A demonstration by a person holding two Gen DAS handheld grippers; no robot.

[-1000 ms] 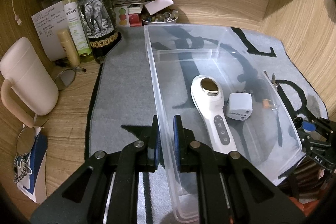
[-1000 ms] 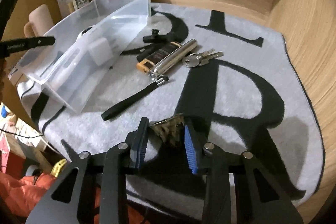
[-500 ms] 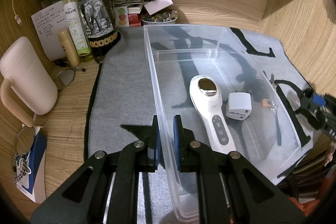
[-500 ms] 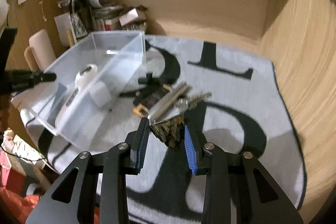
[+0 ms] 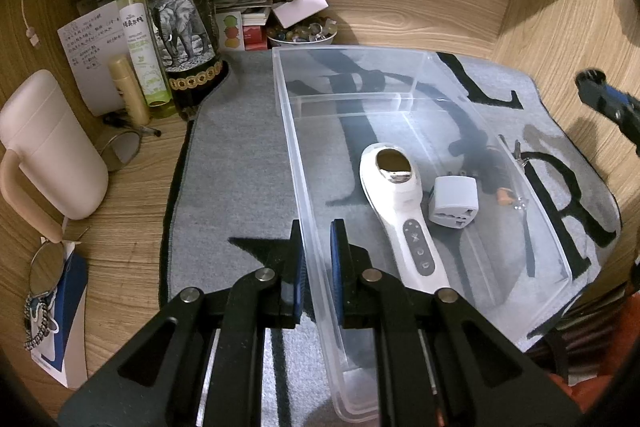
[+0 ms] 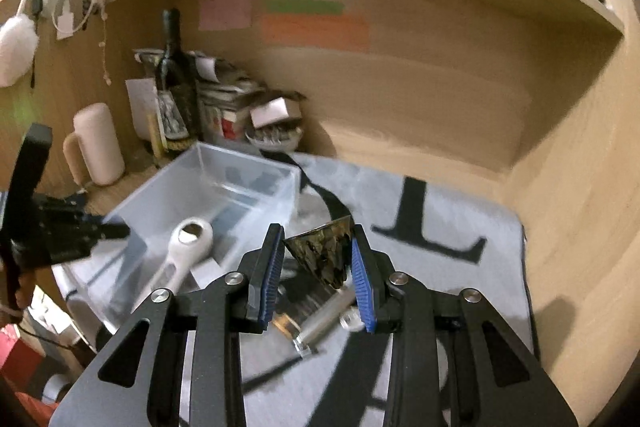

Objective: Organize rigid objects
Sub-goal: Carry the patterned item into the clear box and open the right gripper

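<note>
A clear plastic bin point(image 5: 348, 49) stands on the grey lettered mat point(image 5: 240, 155). In it lie a white handheld device point(image 5: 396, 195) and a white plug adapter point(image 5: 454, 201). My left gripper point(image 5: 318, 231) is shut on the bin's near left wall, one pad on each side. My right gripper point(image 6: 316, 241) is lifted over the mat, right of the bin point(image 6: 248, 183), and is shut on a dark gold-flecked triangular piece point(image 6: 320, 259). Below it on the mat lie a silver cylinder point(image 6: 328, 315), a lighter point(image 6: 284, 323) and a key point(image 6: 352, 319).
A wine bottle point(image 5: 180, 7), green spray bottle point(image 5: 138, 39), cream mug point(image 5: 52, 147) and a bowl of beads point(image 5: 302, 33) crowd the back left. Wooden walls close the nook behind and on the right. The right gripper's tip point(image 5: 604, 103) shows at the left view's edge.
My right gripper has risen off the mat with the triangular piece and tilted up, so the back wall and shelf show. The left gripper has kept still on the bin wall.
</note>
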